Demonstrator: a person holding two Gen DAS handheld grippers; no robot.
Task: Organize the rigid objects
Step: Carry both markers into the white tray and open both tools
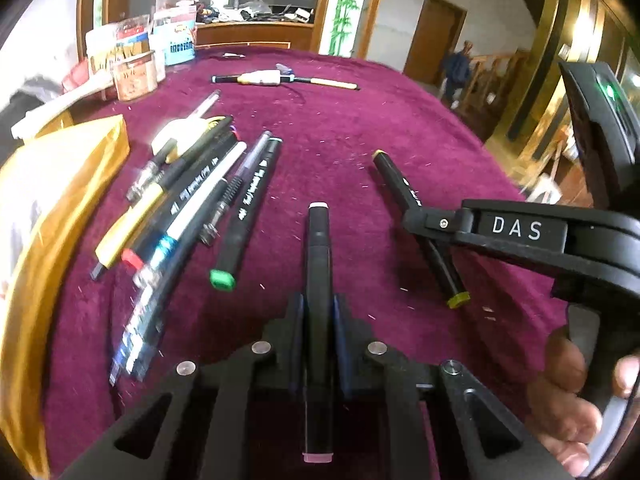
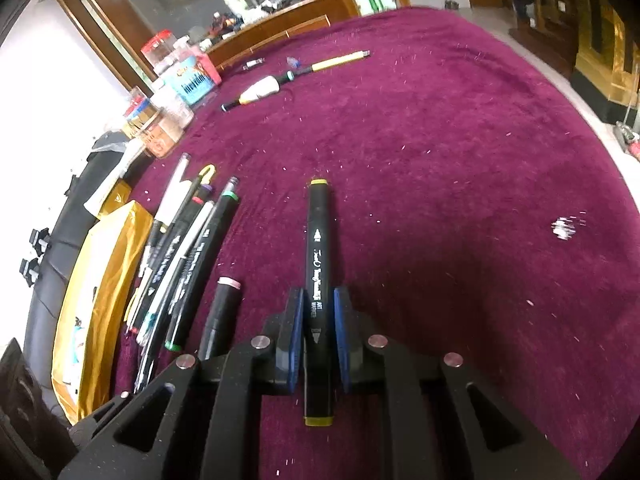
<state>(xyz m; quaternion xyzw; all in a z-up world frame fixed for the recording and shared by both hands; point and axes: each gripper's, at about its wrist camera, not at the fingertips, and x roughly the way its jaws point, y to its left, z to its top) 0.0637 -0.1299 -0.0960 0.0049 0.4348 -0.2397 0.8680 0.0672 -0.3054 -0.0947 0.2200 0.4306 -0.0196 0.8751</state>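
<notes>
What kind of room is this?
Probably a big hall or lobby, not a home: a large table under a purple cloth, a wooden counter behind it, and a gold-trimmed wall.

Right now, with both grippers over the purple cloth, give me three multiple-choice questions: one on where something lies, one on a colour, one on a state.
1. Where is the gold box relative to the row of pens?
A. left of it
B. right of it
C. on top of it

2. What colour are the end caps of the marker in the right gripper?
A. red
B. yellow
C. blue

3. What is the left gripper doing?
A. standing open and empty
B. shut on a pink-capped marker
C. shut on a brush

Answers:
1 A, the box sits at the left edge beside the pens.
2 B, both visible ends are yellow.
3 B, the pads press the marker's barrel.
</notes>
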